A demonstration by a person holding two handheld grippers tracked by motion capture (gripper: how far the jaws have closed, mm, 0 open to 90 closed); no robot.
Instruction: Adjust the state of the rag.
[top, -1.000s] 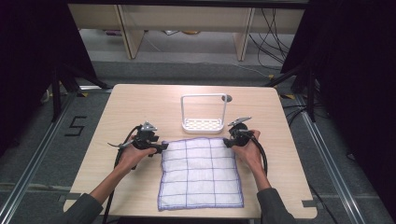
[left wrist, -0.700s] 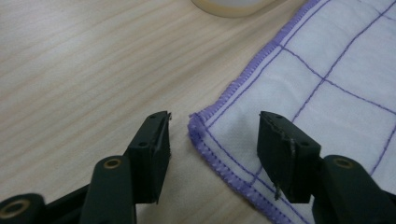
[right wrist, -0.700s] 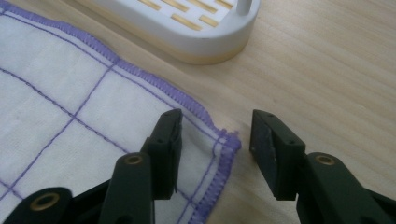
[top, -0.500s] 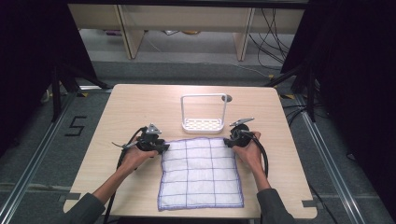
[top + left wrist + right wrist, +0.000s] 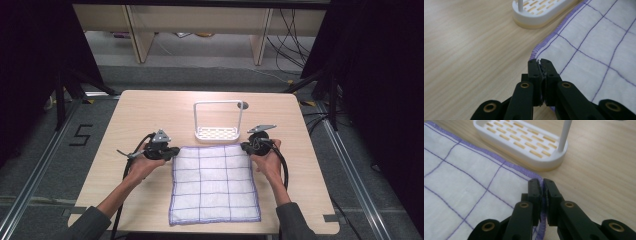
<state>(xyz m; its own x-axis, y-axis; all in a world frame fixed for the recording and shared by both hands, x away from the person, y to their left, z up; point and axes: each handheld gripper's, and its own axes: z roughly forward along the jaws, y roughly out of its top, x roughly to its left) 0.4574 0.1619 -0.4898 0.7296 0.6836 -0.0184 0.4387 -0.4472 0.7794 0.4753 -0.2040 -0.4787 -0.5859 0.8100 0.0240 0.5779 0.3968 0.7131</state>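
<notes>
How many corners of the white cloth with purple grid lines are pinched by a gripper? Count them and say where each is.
2. Both far corners of the white purple-gridded cloth: the left gripper pinches the far-left corner, the right gripper the far-right.

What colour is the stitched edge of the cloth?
Purple, matching the grid lines on the white square cloth; clearest in the right gripper view.

Black jaws, brass rivets – grey sleeves (image 5: pixel 87 223)
</notes>
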